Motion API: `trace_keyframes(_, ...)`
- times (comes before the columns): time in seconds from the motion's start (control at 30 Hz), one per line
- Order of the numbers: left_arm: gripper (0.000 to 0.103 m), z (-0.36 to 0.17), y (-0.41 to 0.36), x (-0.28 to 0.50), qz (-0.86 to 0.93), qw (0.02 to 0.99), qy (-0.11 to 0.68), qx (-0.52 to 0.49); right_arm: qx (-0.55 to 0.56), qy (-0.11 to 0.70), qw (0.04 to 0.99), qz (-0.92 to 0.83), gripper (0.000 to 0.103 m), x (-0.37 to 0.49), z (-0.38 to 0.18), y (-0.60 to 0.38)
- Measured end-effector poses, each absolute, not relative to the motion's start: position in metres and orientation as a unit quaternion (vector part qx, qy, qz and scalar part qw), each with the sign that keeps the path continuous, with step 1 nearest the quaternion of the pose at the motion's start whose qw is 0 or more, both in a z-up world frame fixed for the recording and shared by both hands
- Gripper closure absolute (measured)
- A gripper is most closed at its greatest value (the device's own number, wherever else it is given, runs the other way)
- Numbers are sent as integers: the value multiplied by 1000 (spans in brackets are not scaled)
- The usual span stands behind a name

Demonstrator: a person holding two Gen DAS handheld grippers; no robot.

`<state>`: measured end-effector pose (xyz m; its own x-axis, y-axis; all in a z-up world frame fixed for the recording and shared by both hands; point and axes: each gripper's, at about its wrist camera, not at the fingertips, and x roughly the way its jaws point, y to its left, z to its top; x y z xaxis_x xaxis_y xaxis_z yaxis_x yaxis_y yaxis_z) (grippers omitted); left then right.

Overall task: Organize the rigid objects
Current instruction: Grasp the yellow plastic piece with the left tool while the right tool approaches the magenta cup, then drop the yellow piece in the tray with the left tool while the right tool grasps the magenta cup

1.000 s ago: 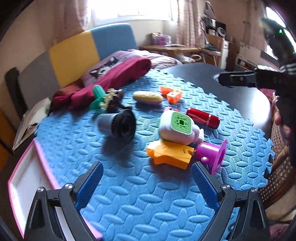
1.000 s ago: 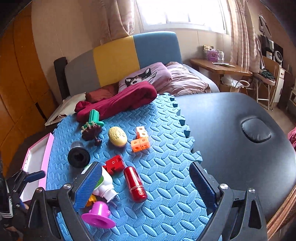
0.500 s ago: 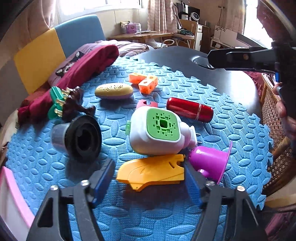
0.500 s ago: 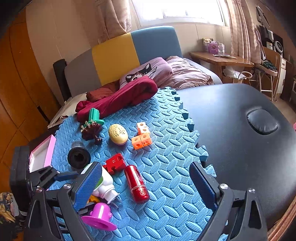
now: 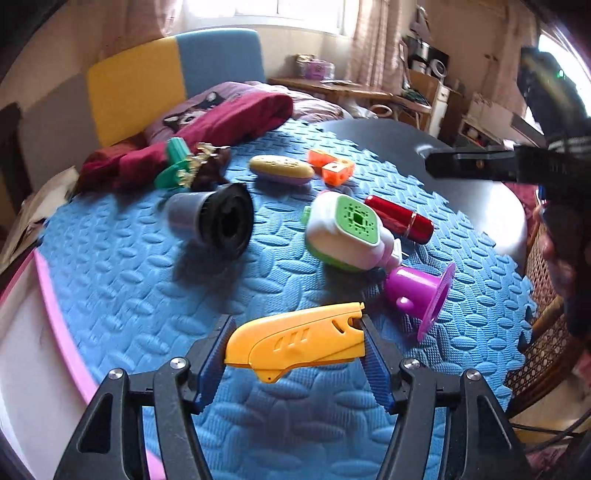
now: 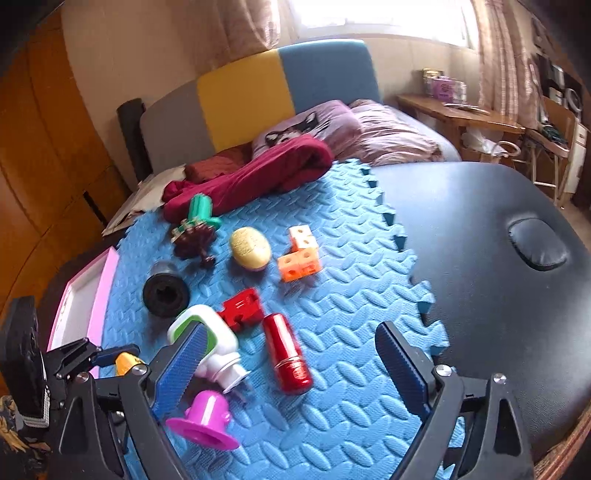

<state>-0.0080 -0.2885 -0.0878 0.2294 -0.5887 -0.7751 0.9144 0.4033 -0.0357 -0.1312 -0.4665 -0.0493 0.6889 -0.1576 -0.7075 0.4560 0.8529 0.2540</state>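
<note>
Left wrist view: left tongs (image 5: 295, 354) pinching yellow piece (image 5: 295, 341) near pink tray (image 5: 55, 306); lift level, squeeze steady. Right tongs (image 6: 288, 369) spread.

Daylight pours from a blown-out window (image 5: 295, 14) behind the scene, washing out the curtains (image 6: 240, 26). Toys throw soft shadows toward the camera on the blue foam mat (image 5: 129, 280). Fisheye bending curves the edges into dark corners; slight motion blur softens both views.
</note>
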Motion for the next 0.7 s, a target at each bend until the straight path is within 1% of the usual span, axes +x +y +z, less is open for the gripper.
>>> trace_keyframes(0.2,37,-74,-255,-14,-480,773,370,188,196,393,894,-93,9,-120,-57,-426)
trace_keyframes(0.4,37,-58,-223,-12,-464,792,370,142,153,425,888,-86,9,-110,-67,-395)
trace_keyframes(0.6,37,-36,-176,3,-430,821,364,89,141,453,875,-92,9,-100,-84,-389)
trace_keyframes(0.63,37,-33,-166,10,-419,827,367,77,139,458,873,-91,11,-97,-87,-388)
trace_keyframes(0.67,37,-32,-157,17,-405,833,372,68,132,467,870,-94,23,-94,-91,-386)
trace_keyframes(0.7,37,-32,-147,27,-383,840,380,59,122,475,865,-102,50,-92,-95,-384)
